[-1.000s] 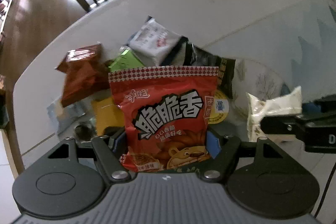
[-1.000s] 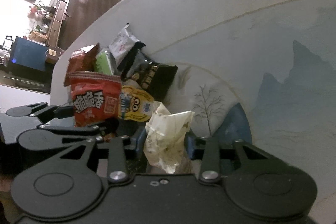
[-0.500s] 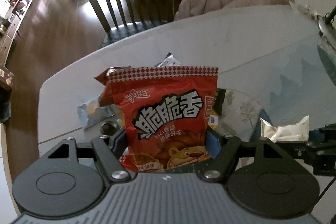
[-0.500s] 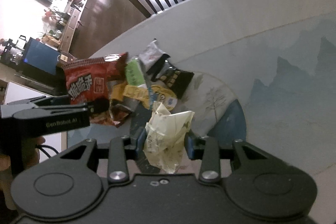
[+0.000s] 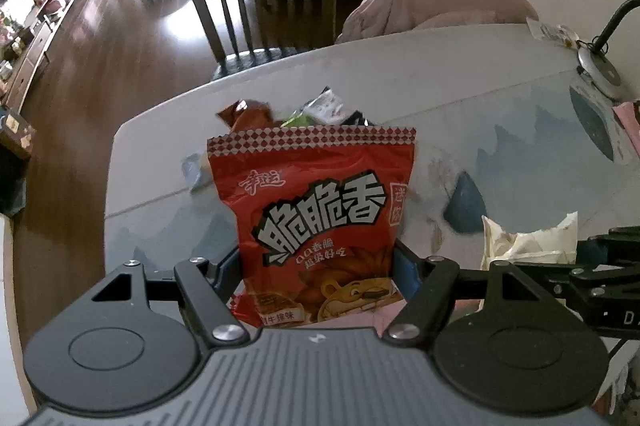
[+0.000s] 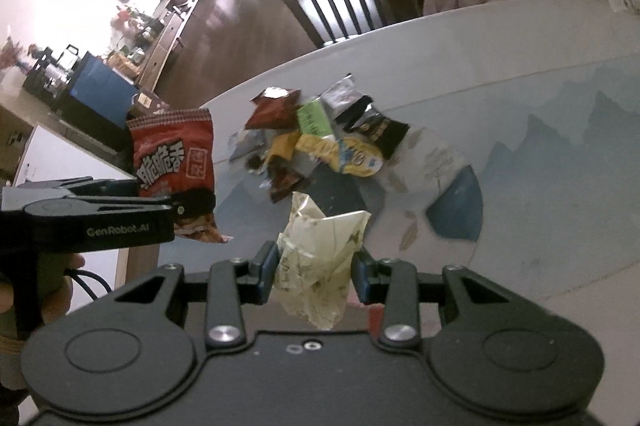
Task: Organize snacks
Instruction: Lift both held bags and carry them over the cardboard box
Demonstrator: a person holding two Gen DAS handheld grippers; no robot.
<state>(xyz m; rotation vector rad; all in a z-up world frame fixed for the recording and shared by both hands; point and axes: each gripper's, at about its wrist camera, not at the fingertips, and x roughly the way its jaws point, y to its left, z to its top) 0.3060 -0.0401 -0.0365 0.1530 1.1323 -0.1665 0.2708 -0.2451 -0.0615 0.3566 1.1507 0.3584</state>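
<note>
The left gripper (image 5: 318,266) pinched the red snack bag (image 5: 316,210) above the surface (image 5: 460,98), hiding most of the snack pile (image 6: 320,142). The right gripper's (image 6: 316,276) jaws pinched a crumpled pale packet (image 6: 320,258), its print illegible.

red snack bag (image 5: 316,202): glossy printed plastic film, creased
pale wrapper (image 6: 320,258): crinkled, paper-like, matt
left gripper (image 5: 318,266): matt black plastic, bright metal screws
right gripper (image 6: 316,276): same matt plastic, blue pads
table (image 5: 420,86): smooth, faint sheen
floor (image 5: 100,74): polished wood, reflective
chair (image 5: 264,6): dark wood
</note>
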